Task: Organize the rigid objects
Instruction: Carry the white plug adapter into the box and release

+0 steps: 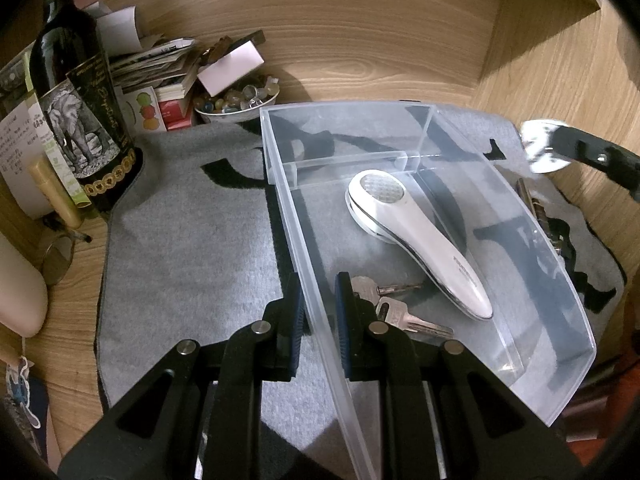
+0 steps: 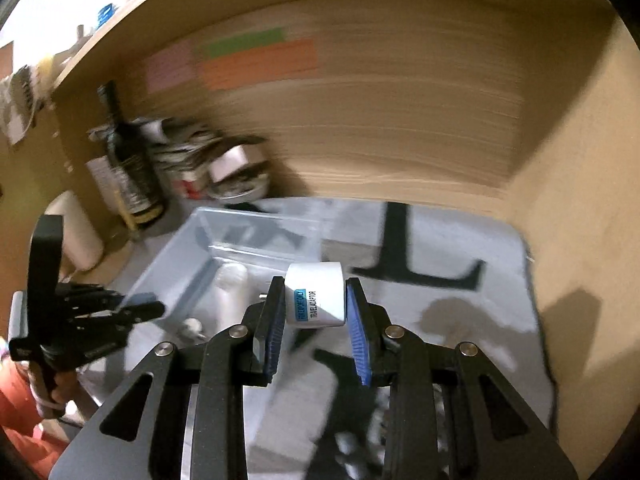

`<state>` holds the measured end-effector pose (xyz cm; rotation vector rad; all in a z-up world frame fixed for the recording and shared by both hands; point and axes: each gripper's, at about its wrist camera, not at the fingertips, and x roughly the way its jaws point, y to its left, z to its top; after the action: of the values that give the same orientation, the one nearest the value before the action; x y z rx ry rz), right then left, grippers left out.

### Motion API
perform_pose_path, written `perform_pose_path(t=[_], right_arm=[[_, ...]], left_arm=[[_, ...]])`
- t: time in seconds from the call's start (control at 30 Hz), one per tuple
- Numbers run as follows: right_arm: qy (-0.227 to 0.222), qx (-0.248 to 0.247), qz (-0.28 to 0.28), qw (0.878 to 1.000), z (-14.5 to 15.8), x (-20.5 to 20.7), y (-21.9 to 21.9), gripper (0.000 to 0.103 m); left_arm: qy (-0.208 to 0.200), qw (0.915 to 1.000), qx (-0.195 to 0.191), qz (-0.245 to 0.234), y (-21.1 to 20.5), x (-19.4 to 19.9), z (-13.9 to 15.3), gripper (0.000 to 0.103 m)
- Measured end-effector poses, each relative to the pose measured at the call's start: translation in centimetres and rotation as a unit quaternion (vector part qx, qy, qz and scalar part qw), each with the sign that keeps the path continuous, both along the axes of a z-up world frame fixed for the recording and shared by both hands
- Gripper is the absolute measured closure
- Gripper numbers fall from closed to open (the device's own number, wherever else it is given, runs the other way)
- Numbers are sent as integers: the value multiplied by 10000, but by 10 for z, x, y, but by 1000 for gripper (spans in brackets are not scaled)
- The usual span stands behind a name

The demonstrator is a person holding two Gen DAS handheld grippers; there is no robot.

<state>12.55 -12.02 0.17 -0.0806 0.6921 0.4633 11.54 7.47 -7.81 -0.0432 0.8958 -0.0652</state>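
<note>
While left gripper (image 1: pixel 318 312) pinches bin wall (image 1: pixel 296 240), right gripper (image 2: pixel 316 312) clamps adaptor (image 2: pixel 316 296).

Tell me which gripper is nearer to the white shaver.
Left. The left gripper clamps the clear bin wall beside the white shaver; the right gripper hangs above it with the travel adaptor.

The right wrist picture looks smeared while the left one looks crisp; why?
Right wrist view: motion blur streaks the back wall and bottle, yet the travel adaptor in the right gripper stays sharp since it moves with the camera. Left wrist view: sharp; fisheye bends the clear bin.
</note>
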Motion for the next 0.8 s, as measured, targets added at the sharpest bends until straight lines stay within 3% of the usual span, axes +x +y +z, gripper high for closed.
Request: perform_pose_path(t=[0.47,0.8], right_arm=[[196,-749,1339,9880,-15,11,96,76],[619,-1409,1549,9759,-41,17,125,75]], left_arm=[[-32,9999,-113,6,3,-1,0,88],[-48,9999,-142,-30,4,-2,0,87]])
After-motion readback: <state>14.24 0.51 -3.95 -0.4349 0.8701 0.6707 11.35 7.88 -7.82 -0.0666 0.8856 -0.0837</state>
